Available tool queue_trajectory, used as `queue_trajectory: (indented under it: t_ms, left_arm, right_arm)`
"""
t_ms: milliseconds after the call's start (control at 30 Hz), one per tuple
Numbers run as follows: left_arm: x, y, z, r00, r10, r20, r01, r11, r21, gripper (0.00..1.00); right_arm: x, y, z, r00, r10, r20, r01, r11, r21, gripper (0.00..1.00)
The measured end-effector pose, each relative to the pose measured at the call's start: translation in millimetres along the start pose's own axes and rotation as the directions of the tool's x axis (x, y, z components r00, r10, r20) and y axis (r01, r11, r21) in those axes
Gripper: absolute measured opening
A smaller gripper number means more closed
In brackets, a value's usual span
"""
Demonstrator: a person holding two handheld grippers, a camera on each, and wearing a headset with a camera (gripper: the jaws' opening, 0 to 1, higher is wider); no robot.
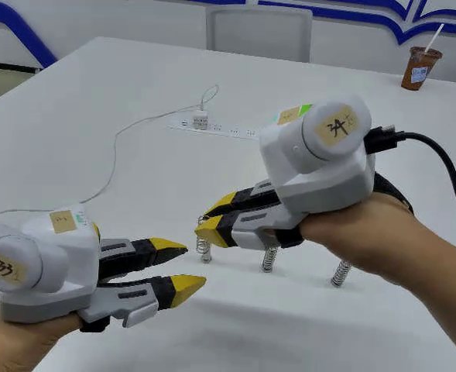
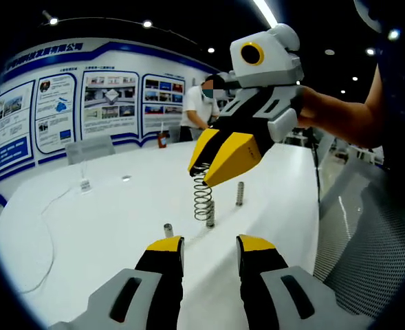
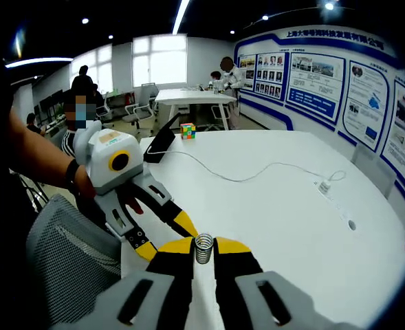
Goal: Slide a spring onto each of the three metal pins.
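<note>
One spring (image 3: 203, 249) between right gripper (image 3: 203, 243) fingers (image 3: 177, 247)

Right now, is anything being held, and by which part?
The right hand-held gripper pinches a spring by its upper end; the left hand-held gripper holds nothing.

A broad white table (image 1: 135, 116) stands in the near part of the room. Toward its far edge lie a white power strip (image 1: 212, 128) and its thin cable (image 1: 115, 151), with a grey chair (image 1: 258, 31) behind and a drink cup (image 1: 421, 68) at far right. The white wall (image 1: 119, 19) carries blue bands and display boards (image 2: 113, 96). A ceiling strip light (image 3: 181, 14) glows. Bright windows (image 3: 157, 58) stand at the far end, behind a second white table (image 3: 188, 96).
</note>
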State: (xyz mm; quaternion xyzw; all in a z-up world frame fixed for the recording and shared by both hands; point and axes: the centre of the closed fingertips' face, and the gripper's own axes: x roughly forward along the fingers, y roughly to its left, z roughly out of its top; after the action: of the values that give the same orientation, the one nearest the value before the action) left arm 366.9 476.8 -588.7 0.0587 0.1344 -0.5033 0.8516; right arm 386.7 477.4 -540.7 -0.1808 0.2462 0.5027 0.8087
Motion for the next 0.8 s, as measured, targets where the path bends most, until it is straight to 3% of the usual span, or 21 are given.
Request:
queue_trajectory:
  t_ms: [333,600,800]
  left_arm:
    - [-5.8,3.5,2.6,0.9997,0.024,0.001,-0.024,1.0,0.02,0.46]
    - [-7.7,1.8,-0.6,0.9996,0.028,-0.009,-0.028,0.999,0.029,0.51]
    - [-8.3,1.8,-2.0,0.9994,0.033,-0.012,-0.032,0.999,0.022,0.53]
  right_arm:
    - [1.8,-27.3,6.7,0.9976,-0.062,0.033,0.061,0.998,0.021,0.12]
    - [12.7,-44.2,-3.9,0.9943,-0.102,0.031,0.101,0.994,0.045,0.12]
    - [23.2,-46.9,-13.3,0.994,-0.108,0.017,0.107,0.992,0.068,0.12]
